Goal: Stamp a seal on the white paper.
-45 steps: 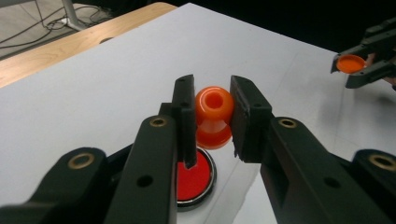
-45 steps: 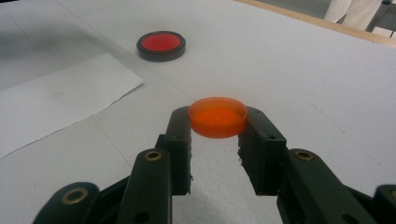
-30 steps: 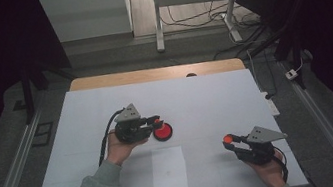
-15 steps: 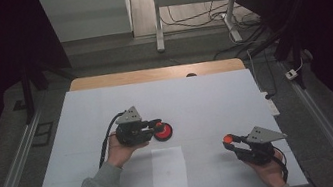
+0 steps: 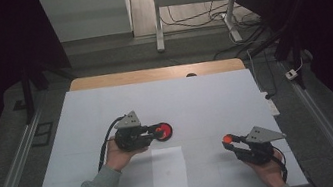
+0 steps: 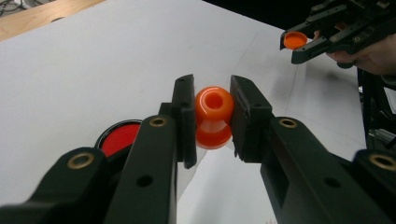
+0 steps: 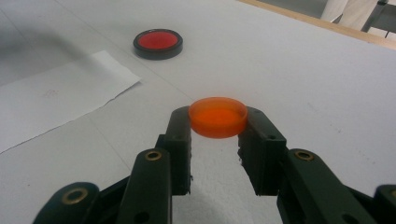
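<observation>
the left tool [image 6: 212, 116] is clamped on an orange bottle [image 6: 214, 116] just above the desk [image 5: 195, 94], beside a red-centred black disc [image 6: 119, 137]. well apart to the right, the right tool [image 7: 217, 122] pinches an orange cap [image 7: 217, 116] over the desk, near a sheet of paper [image 7: 56, 100].

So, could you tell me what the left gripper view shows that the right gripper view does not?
The left gripper view alone shows the left gripper clamped on an orange knob-shaped piece, its hole facing the camera. The right gripper view alone shows a white paper sheet. Both show the right gripper holding the orange cap and the red disc in a black ring on the white table.
</observation>
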A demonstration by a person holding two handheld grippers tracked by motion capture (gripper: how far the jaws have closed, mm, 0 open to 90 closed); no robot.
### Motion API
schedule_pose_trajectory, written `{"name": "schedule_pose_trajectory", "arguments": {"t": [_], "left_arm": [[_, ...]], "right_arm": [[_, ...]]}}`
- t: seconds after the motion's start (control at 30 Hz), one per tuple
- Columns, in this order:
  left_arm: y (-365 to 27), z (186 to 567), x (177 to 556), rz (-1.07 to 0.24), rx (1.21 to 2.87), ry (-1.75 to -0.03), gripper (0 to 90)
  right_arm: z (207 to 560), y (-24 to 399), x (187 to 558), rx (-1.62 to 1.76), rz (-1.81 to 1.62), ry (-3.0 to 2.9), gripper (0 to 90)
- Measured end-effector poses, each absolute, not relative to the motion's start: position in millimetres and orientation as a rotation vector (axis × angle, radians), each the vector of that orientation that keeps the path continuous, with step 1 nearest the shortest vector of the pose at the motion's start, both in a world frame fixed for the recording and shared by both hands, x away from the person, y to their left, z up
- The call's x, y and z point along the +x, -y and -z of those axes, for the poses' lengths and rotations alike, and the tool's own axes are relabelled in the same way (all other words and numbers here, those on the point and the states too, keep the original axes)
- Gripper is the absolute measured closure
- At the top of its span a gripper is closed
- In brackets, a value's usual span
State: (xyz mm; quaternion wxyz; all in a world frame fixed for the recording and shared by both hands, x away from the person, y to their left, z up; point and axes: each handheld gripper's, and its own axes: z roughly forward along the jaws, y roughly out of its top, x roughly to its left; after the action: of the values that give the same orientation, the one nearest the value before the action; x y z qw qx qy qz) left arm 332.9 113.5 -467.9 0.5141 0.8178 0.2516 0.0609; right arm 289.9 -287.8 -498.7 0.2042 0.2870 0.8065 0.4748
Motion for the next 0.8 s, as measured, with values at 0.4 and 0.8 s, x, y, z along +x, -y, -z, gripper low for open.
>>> {"name": "schedule_pose_trajectory", "arguments": {"t": [0.4,0.8], "left_arm": [[-111.0,472.0,325.5,-0.138,1.993,-0.584,72.8],[-107.3,474.4,321.6,-0.125,2.010,-0.570,72.7]], "right_arm": [[499.8,287.8,290.6,0.801,-1.324,-2.255,65.0],[499.8,288.1,290.5,0.808,-1.318,-2.253,65.0]]}}
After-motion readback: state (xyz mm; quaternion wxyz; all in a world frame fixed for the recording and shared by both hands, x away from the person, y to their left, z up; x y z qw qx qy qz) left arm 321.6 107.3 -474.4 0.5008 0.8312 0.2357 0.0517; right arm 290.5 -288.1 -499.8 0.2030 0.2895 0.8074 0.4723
